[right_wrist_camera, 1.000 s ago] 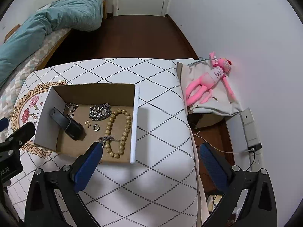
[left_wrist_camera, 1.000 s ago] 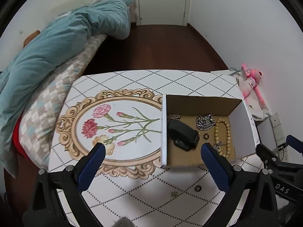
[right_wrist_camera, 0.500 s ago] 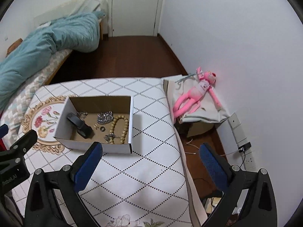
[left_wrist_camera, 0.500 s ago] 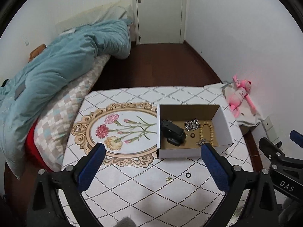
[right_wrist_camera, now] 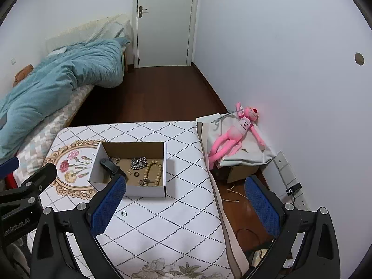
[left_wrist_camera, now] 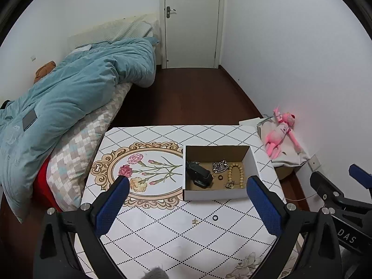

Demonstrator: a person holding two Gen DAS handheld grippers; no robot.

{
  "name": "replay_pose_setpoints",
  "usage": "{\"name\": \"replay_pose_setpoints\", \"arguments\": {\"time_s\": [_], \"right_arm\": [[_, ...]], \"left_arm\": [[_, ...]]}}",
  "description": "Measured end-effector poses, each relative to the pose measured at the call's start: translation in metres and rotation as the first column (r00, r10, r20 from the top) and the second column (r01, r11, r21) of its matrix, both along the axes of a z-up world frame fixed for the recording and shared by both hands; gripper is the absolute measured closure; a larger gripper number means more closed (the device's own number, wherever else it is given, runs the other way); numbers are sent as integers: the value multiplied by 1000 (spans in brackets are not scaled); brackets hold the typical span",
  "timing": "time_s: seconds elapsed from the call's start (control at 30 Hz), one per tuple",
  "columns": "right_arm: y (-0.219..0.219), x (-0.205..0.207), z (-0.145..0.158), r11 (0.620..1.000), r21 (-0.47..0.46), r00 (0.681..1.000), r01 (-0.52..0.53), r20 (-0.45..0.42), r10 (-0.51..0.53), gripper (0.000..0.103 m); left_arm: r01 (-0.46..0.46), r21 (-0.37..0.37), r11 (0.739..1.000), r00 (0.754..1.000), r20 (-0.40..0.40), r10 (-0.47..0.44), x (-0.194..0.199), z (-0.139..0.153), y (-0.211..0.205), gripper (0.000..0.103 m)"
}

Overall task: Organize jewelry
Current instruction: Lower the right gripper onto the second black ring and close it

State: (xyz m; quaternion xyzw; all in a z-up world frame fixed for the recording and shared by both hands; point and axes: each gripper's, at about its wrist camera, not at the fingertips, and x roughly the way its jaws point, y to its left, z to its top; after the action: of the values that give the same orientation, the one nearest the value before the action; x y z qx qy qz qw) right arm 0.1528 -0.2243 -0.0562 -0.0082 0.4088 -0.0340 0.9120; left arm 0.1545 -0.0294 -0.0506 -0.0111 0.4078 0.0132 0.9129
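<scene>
A white cardboard box (left_wrist_camera: 216,195) (right_wrist_camera: 146,191) stands on the patterned table. In it lie a black case (left_wrist_camera: 200,174), a silver chain (left_wrist_camera: 219,166), a beaded bracelet (left_wrist_camera: 236,174) and a small ring (left_wrist_camera: 220,177). A black ring (left_wrist_camera: 215,217) (right_wrist_camera: 124,213) and a small gold piece (left_wrist_camera: 194,220) lie on the table in front of the box. My left gripper (left_wrist_camera: 186,202) is open and empty, high above the table. My right gripper (right_wrist_camera: 183,200) is open and empty, right of the box.
The table (left_wrist_camera: 162,237) has a white diamond-pattern cloth with a floral oval. A bed with a teal duvet (left_wrist_camera: 69,93) stands to the left. A pink plush toy (right_wrist_camera: 234,134) lies on a bag to the right. A door (left_wrist_camera: 191,23) is at the back.
Both grippers have pulled up and back from the box, so it looks smaller and farther. Both stay open and empty. The jewelry has not moved.
</scene>
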Motion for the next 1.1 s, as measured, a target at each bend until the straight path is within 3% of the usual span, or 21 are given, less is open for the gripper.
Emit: {"name": "replay_pose_setpoints", "arguments": {"time_s": [0.23,0.4,0.57,0.77,0.93,1.03,1.1], "right_arm": [[1,4,-14,999,42,999,-8,-39,9,0],[16,14,-67,996,79,987,-46,-149,57,0],[44,24,-128,989,107,960,-104,-248,128,1],[79,33,-189,978,120,926,-168,-321,198,15],[102,38,-211,971,105,913,-214,-332,237,24],[108,40,-218,968,104,906,-227,-341,249,34],[111,41,-221,967,106,905,-230,-343,253,49]], "left_arm": [[-25,18,1000,998,-54,25,5,-22,9,0],[-73,39,997,985,-156,78,8,-71,32,0],[-106,77,991,953,-276,123,9,-123,51,0],[-109,112,988,926,-349,142,12,-161,63,0],[-117,120,986,908,-389,155,14,-181,73,0],[-125,124,984,901,-402,165,15,-188,79,0],[-133,121,984,895,-411,172,15,-191,82,0]]}}
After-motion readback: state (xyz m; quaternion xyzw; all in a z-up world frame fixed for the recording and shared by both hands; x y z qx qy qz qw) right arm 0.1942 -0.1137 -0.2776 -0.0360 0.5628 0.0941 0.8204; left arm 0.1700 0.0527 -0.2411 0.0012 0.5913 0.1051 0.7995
